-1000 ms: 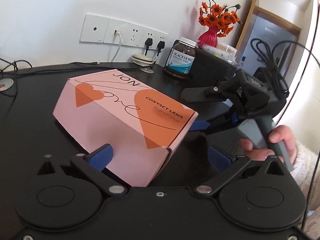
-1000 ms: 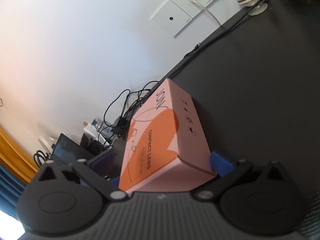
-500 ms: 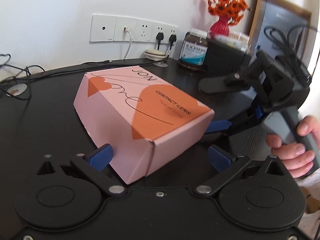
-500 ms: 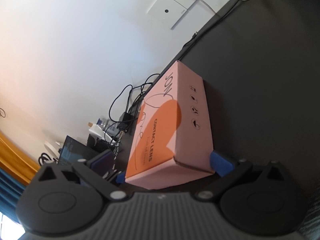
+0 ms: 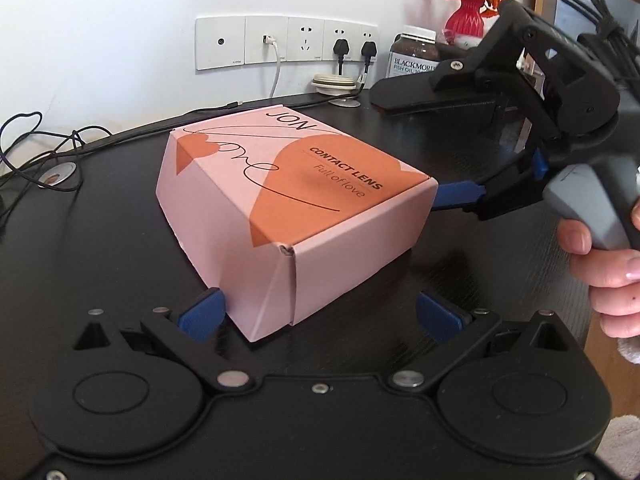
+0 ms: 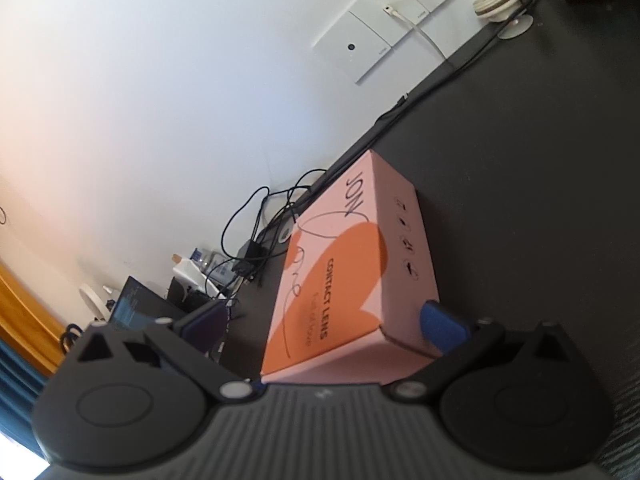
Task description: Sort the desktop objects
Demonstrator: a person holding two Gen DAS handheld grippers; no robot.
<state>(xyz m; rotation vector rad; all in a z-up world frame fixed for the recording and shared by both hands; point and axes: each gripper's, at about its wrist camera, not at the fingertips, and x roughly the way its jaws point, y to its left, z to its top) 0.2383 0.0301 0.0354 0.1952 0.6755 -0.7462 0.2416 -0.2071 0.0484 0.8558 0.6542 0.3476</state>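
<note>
A pink and orange box [image 5: 288, 200] marked CONTACT LENS lies on the black desk [image 5: 100, 240]. My left gripper [image 5: 320, 314] is open around the box's near corner, and its left pad [image 5: 202, 314] touches the box's side. In the left wrist view my right gripper [image 5: 412, 144], held in a hand [image 5: 600, 264], is rolled on its side. Its lower blue finger [image 5: 456, 194] rests against the box's right end while the upper finger hangs above the box. In the right wrist view the box [image 6: 340, 280] sits between the open fingers of my right gripper [image 6: 324, 324].
Wall sockets with plugs [image 5: 288, 42] line the back wall. A brown fish oil bottle [image 5: 414, 56], a red vase of orange flowers [image 5: 472, 12] and a round white item [image 5: 334, 82] stand behind the box. Cables [image 5: 40, 136] trail at the left. A laptop [image 6: 132, 304] sits beyond.
The box has slid and turned a little on the desk with the right gripper's lower finger against its end. The left gripper has closed in on the near corner.
</note>
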